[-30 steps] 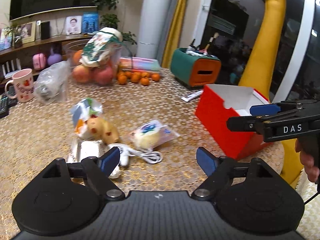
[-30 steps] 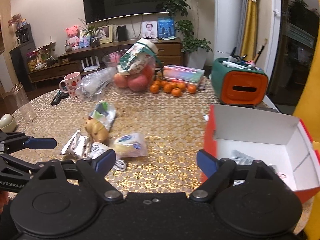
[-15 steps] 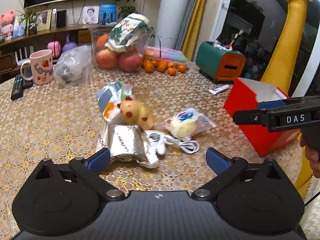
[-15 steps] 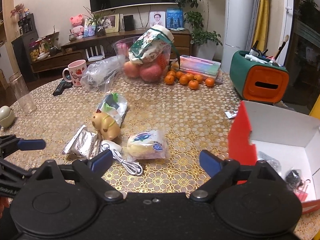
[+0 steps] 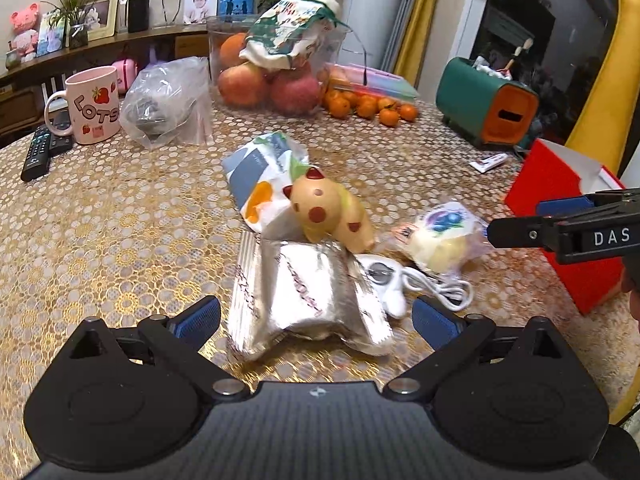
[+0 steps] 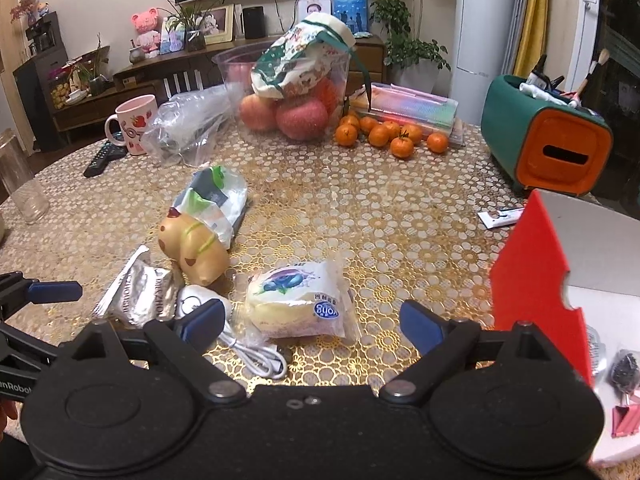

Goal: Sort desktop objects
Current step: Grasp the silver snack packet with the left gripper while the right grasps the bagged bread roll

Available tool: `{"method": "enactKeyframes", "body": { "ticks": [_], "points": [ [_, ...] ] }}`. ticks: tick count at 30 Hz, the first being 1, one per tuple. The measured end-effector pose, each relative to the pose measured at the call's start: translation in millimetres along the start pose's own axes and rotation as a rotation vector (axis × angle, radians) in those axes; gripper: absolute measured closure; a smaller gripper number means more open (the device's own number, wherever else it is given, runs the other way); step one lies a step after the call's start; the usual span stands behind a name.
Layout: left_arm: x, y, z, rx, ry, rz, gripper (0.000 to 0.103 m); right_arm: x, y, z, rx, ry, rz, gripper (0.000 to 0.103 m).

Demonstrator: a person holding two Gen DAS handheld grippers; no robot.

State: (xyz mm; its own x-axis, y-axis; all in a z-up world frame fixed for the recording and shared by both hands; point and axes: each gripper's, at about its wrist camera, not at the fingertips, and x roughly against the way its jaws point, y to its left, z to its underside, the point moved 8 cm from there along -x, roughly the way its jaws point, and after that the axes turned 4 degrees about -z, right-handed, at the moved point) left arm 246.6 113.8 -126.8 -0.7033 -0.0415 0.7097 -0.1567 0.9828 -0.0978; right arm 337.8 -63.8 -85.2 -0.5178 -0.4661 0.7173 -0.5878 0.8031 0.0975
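A silver foil packet [image 5: 304,300] lies between the wide-apart blue pads of my left gripper [image 5: 316,320], which is open and not touching it. Behind it sit a tan toy animal [image 5: 332,216], a white and blue snack bag [image 5: 264,176], a white charger with cable [image 5: 404,284] and a wrapped yellow bun [image 5: 444,236]. My right gripper [image 6: 312,322] is open just in front of that wrapped bun [image 6: 298,304], pads clear of it. The red box [image 6: 536,280] with a white inside stands at the right and holds a few small items.
At the back stand a pink mug [image 5: 94,104], a clear plastic bag [image 5: 168,104], a fruit bowl [image 5: 276,80], several tangerines [image 5: 368,106] and a green and orange organiser [image 5: 488,108]. A remote [image 5: 38,154] lies far left, a glass jar [image 6: 20,184] at the table's left edge.
Both grippers have come down and forward toward the pile. The left jaws stand wider than a second ago, and the foil packet now lies between them. The bun is closer to the right gripper.
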Motion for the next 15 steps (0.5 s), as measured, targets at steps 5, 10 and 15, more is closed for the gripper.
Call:
{"method": "enactKeyframes", "body": {
  "ticks": [5, 10, 15],
  "points": [
    [-16, 5, -3, 0.0, 0.022, -0.007, 0.001, -16, -2, 0, -0.002, 0.015, 0.001, 0.009],
    [-27, 6, -1, -0.011, 0.036, -0.011, 0.001, -29, -1, -1, -0.003, 0.029, 0.0, 0.009],
    [-33, 9, 0, 0.011, 0.046, -0.005, 0.001, -44, -3, 0, -0.016, 0.043, 0.002, 0.009]
  ]
}}
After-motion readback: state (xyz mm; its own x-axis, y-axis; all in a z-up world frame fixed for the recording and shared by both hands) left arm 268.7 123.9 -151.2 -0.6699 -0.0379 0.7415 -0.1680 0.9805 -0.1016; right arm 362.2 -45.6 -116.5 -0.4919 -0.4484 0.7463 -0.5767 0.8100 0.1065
